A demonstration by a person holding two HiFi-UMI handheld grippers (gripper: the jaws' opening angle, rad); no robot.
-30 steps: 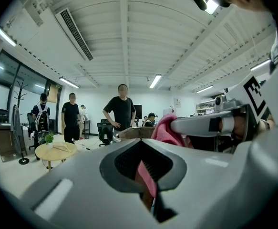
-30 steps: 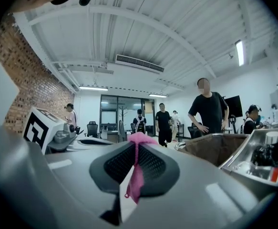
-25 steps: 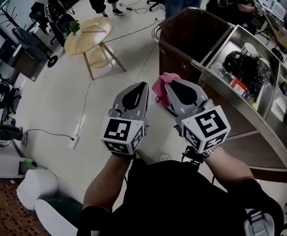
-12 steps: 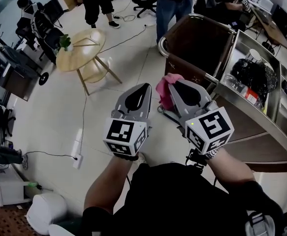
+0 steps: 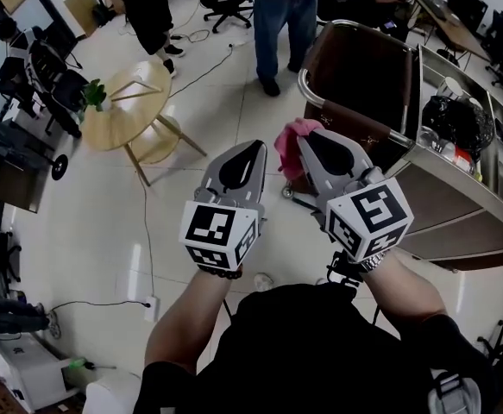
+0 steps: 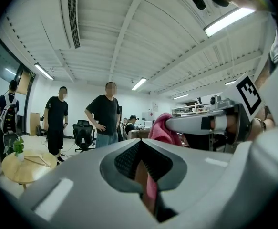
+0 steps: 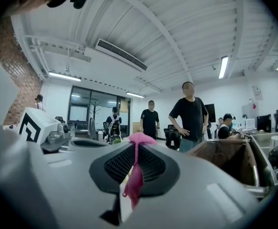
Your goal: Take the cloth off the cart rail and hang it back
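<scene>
Left hand-held gripper [image 5: 251, 149] and right hand-held gripper [image 5: 310, 138] pinch the cloth [image 5: 290, 145], partly hidden.

2 claws [image 5: 248, 147] [image 5: 310, 138] | 1 pink cloth [image 5: 291, 143] | 1 cart [image 5: 367, 80] | 1 round table [image 5: 128, 103] | 1 potted plant [image 5: 94, 94]

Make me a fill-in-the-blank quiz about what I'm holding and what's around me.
Both the left tongs and the right tongs are shut on a pink ___.
The wooden table has a top that is ___ in shape.
The cart stands on the person's ___ side.
Missing words: cloth, round, right.
</scene>
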